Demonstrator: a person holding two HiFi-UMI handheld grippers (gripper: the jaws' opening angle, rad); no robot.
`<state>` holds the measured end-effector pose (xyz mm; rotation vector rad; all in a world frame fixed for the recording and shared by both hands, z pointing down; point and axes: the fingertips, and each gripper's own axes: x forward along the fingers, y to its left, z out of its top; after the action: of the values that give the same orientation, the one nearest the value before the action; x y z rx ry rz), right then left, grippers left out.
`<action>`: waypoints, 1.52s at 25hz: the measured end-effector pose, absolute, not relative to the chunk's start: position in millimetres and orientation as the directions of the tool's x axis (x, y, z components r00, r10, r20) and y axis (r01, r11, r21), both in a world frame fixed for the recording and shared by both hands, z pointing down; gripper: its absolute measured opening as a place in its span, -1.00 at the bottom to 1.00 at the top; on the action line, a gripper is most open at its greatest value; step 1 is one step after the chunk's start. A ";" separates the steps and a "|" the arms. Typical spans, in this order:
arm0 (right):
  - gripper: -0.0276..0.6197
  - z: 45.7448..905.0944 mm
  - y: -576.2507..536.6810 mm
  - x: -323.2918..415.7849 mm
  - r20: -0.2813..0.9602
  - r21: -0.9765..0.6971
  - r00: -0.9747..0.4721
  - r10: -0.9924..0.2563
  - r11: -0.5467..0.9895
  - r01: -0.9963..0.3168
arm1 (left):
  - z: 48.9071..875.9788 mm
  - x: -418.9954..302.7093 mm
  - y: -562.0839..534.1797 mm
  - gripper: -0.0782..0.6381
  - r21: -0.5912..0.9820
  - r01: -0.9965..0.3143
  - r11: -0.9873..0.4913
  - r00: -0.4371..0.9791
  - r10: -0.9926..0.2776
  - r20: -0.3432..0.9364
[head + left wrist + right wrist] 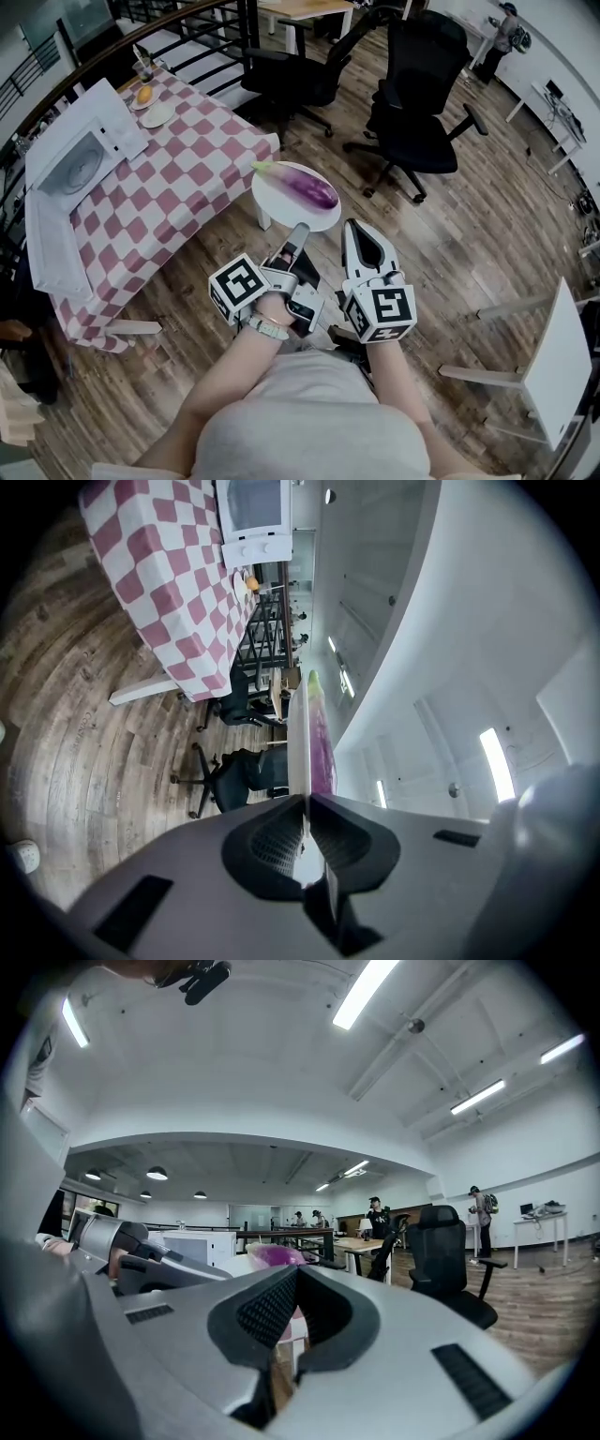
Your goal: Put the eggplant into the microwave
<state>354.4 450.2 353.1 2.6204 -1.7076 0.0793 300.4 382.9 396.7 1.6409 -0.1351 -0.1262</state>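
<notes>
Checked worktop (187, 178): white microwave (80, 159), left edge.
Left tool (298, 232): clenched on round white plate (281, 202).
Purple eggplant (307, 186): crosswise on plate, ahead.

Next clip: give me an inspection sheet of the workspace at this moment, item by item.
Surface: table with a red-and-white checked cloth, on a wooden floor.
Job's things: eggplant lies on a white plate, which is held in the air near the table's corner; white microwave stands on the table.
Clutter: dish with an orange fruit, second dish and cup beside the microwave.
Grippers: left gripper shut on the plate's rim; right gripper shut, empty, tip close beside the plate.
Cables: nothing seen.
Surroundings: black office chairs; a person far off.
</notes>
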 end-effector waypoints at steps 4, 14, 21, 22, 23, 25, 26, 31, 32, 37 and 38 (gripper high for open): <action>-0.84 354.1 429.7 347.9 0.049 -0.024 0.389 -0.920 -0.391 -0.920 | 398.3 286.9 359.1 -0.72 0.997 -0.016 -0.072 0.980 -0.198 0.002; -0.84 356.0 389.2 324.9 0.049 -0.023 0.370 -0.928 -0.372 -0.928 | 403.0 257.7 310.6 -0.72 0.998 -0.017 -0.058 0.970 -0.242 0.003; -0.84 361.0 346.7 295.1 0.055 -0.024 0.319 -0.946 -0.321 -0.947 | 405.5 229.1 275.2 -0.72 0.999 -0.006 -0.050 0.962 -0.273 -0.008; -0.84 360.7 339.8 289.8 0.053 -0.024 0.310 -0.949 -0.312 -0.950 | 405.7 223.9 269.5 -0.72 0.999 -0.010 -0.053 0.960 -0.278 -0.005; -0.84 360.4 332.8 284.3 0.051 -0.023 0.302 -0.952 -0.303 -0.953 | 405.9 218.4 263.7 -0.72 0.998 -0.016 -0.056 0.959 -0.282 -0.001; -0.84 360.5 318.9 272.7 0.049 -0.023 0.285 -0.957 -0.287 -0.958 | 405.9 207.3 252.0 -0.72 0.998 -0.020 -0.059 0.957 -0.291 0.003; -0.84 361.1 312.2 266.7 0.048 -0.024 0.278 -0.960 -0.279 -0.960 | 405.9 201.5 246.4 -0.72 0.998 -0.020 -0.060 0.955 -0.295 0.002; -0.84 361.9 280.3 238.7 0.042 -0.034 0.235 -0.971 -0.237 -0.971 | 405.4 171.6 221.2 -0.73 0.997 -0.030 -0.078 0.948 -0.317 0.004; -0.84 361.6 273.3 233.3 0.041 -0.035 0.225 -0.974 -0.226 -0.973 | 404.8 165.6 216.2 -0.73 0.996 -0.032 -0.080 0.946 -0.323 0.004; -0.84 359.9 237.3 205.1 0.038 -0.036 0.157 -0.987 -0.158 -0.987 | 405.4 135.9 190.3 -0.73 0.997 -0.032 -0.072 0.930 -0.367 0.003; -0.84 359.7 230.8 199.5 0.037 -0.037 0.143 -0.989 -0.144 -0.989 | 405.2 129.8 185.6 -0.73 0.997 -0.030 -0.072 0.926 -0.377 0.001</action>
<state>199.5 230.8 359.7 2.3775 -2.0577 0.0817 129.8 185.6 405.2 1.6257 -0.3190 -0.2940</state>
